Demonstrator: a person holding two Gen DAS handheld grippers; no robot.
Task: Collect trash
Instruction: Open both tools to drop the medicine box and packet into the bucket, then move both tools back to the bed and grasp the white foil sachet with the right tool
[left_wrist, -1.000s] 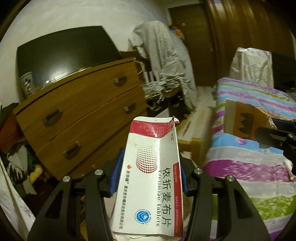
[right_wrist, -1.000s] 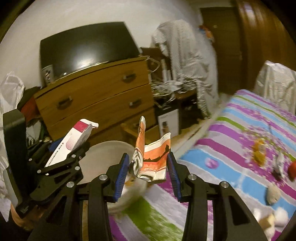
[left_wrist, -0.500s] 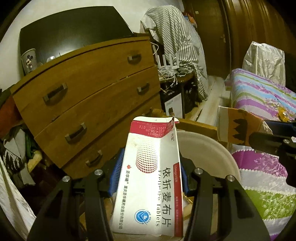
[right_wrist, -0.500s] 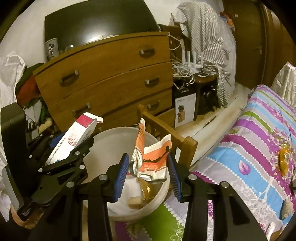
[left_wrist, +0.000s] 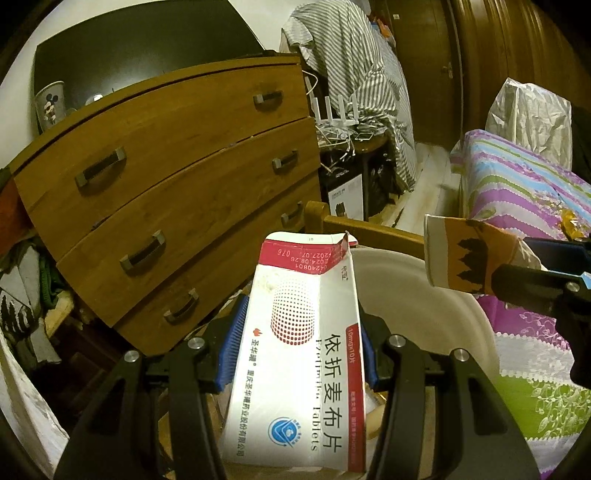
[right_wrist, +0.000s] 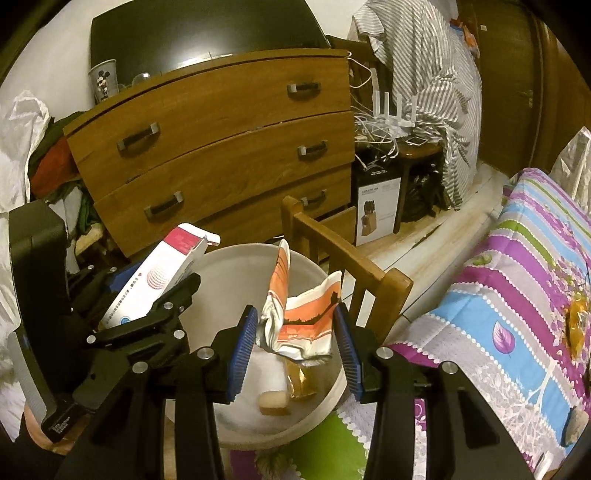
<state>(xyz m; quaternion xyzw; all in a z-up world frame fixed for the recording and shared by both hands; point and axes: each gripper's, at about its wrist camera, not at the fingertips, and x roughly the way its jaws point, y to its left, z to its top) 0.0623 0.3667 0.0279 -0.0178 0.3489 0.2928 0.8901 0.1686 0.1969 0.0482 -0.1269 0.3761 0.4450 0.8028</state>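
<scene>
My left gripper (left_wrist: 299, 354) is shut on a white and red medicine box (left_wrist: 303, 343), held upright over the near rim of a white bin (left_wrist: 436, 314). In the right wrist view the same box (right_wrist: 159, 273) sticks out of the left gripper (right_wrist: 147, 295) at the bin's left side. My right gripper (right_wrist: 295, 343) is shut on a crumpled orange and white wrapper (right_wrist: 299, 317), directly above the open bin (right_wrist: 236, 280). A gold wrapper (right_wrist: 301, 380) and a pale lump (right_wrist: 273, 400) lie on the bin's bottom. The left wrist view shows the wrapper (left_wrist: 465, 258) at right.
A wooden dresser (right_wrist: 221, 147) with three drawers stands behind the bin. A wooden bed frame post (right_wrist: 351, 266) rises beside it. The striped bedspread (right_wrist: 517, 277) at right carries more scraps, among them an orange wrapper (right_wrist: 578, 325). Clothes pile up at left.
Both grippers moved from over the bed toward the dresser and sank, so the white bin now lies under them. Each keeps its grip on its item.
</scene>
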